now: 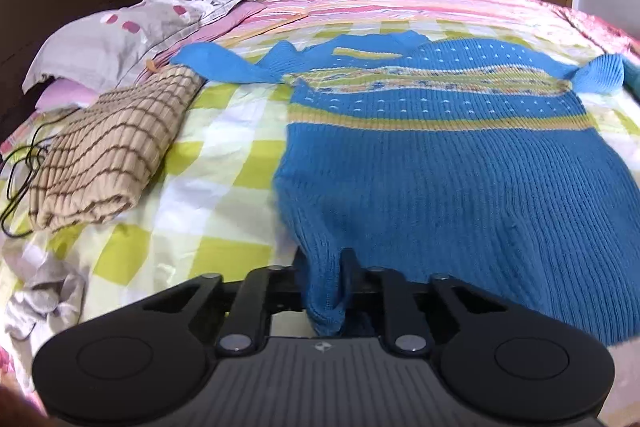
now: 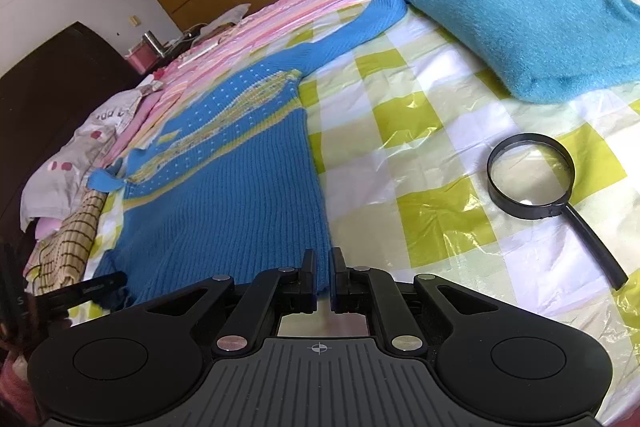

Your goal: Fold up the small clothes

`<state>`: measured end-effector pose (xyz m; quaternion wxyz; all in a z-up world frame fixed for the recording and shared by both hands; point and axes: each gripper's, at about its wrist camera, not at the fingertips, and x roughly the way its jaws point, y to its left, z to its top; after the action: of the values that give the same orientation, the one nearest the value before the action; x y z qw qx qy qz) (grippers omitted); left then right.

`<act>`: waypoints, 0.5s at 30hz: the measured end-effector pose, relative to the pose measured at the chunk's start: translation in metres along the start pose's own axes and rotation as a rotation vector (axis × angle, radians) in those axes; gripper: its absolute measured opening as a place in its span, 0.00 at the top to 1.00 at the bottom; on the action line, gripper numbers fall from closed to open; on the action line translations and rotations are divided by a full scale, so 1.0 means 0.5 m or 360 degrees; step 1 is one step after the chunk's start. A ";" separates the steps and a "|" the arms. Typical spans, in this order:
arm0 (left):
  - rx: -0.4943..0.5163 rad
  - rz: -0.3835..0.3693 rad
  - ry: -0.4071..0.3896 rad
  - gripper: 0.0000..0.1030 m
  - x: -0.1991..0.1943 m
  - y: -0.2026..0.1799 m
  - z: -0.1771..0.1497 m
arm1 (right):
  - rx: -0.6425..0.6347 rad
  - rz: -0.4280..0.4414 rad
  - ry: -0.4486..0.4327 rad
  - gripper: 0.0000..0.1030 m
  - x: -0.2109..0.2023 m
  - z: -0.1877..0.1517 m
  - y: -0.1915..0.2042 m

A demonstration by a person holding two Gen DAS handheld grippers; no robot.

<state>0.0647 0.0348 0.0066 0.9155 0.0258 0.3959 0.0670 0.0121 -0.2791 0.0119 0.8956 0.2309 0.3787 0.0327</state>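
The left tool (image 1: 326, 283) is pinched shut on the near left corner of the blue knitted sweater's (image 1: 440, 155) hem, with a fold of knit bunched between its fingers. The right tool (image 2: 322, 277) is narrowed onto the hem's near right corner, a thin edge of knit caught between its fingers. The sweater lies flat and face up on the bed (image 1: 224, 155), on a yellow and white checked cover, with its hem nearest and its neck farthest. A patterned yellow band crosses its chest, and its sleeves spread out to the far left and far right. To the left of the sweater sits a folded tan checked garment (image 1: 104, 155), with a pillow (image 1: 120, 27) beyond it. To the right, a magnifying glass (image 2: 532, 175) lies on the cover, and farther off rests a fluffy teal garment (image 2: 532, 23), touching or overlapping the tip of the right sleeve. From here, the likely trouble is an uneven fold: the right tool holds only a sliver of knit, which may slip free when lifted. The right sleeve may also snag on the teal garment and pull the body crooked. A wide sweep to the right could catch the magnifying glass.
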 end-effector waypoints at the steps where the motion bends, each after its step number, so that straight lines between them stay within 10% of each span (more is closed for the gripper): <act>1: -0.0001 0.0010 0.0003 0.80 -0.004 0.010 -0.003 | -0.0004 0.0000 -0.0003 0.91 -0.002 -0.001 0.001; 15: -0.0089 -0.0101 0.0045 0.80 -0.044 0.079 -0.016 | -0.0077 -0.0041 0.0034 0.90 0.021 0.016 0.016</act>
<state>0.0399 0.0708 0.0211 0.9118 -0.0134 0.4075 0.0493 0.0261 -0.2726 0.0135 0.8972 0.2039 0.3905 0.0327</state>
